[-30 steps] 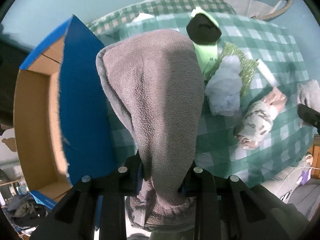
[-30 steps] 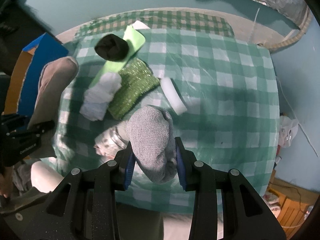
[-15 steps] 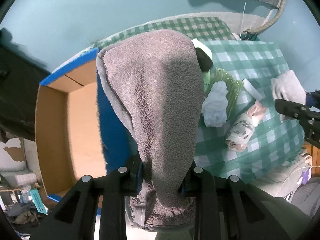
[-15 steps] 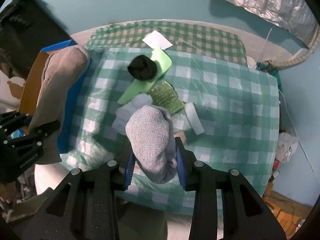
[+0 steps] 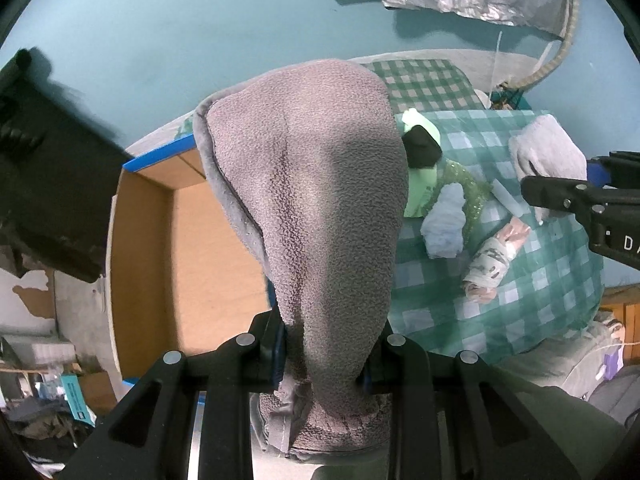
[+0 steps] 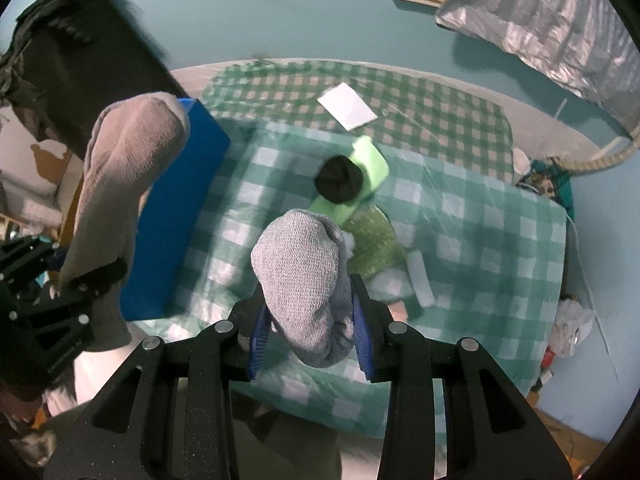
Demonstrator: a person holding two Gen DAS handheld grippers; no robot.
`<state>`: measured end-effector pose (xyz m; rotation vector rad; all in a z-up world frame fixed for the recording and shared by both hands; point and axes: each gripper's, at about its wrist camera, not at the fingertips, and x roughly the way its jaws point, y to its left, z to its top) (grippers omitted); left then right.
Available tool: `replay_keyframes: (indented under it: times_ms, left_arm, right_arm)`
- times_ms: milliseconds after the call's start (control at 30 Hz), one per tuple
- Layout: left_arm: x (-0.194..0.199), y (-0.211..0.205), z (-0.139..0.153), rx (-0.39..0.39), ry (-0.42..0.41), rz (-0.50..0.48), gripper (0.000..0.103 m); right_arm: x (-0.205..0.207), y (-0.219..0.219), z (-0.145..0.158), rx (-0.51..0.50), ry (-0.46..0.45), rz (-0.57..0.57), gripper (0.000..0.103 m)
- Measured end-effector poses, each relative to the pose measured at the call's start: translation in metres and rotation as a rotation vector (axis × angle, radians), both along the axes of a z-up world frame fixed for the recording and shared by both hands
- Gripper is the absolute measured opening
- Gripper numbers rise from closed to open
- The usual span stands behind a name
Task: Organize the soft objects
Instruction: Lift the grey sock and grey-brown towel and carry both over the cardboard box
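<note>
Fleece, brownish-grey and thick, folded into a long sock-like bundle (image 5: 316, 208), is clamped between the jaws of the left gripper (image 5: 324, 356) and hangs above the open cardboard box with blue outer walls (image 5: 152, 240) beside the green-and-white checked tabletop (image 6: 500, 248). The right gripper (image 6: 310, 332) has its jaws clenched on a light grey knitted bundle (image 6: 304, 276) over the tabletop. On the cloth lie a black ball of fabric (image 6: 340, 182), a lime-green foam strip (image 6: 370, 166), a glittery green cloth (image 6: 376, 242) and a white roll (image 6: 420, 276).
</note>
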<state>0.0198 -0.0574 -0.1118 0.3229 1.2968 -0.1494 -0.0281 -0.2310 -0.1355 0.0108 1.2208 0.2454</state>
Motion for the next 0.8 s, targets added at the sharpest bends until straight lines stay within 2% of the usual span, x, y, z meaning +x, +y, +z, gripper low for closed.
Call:
replay_keyframes:
  times_ms: [333, 800]
  left_arm:
    - [0.0, 0.032, 0.012, -0.007, -0.02, 0.09, 0.028]
    - [0.0, 0.089, 0.01, 0.003, -0.021, 0.256, 0.028]
  right_arm:
    - [0.016, 0.046, 0.015, 0.015, -0.023, 0.107, 0.036]
    - [0.04, 0.124, 0.012, 0.026, -0.013, 0.265, 0.036]
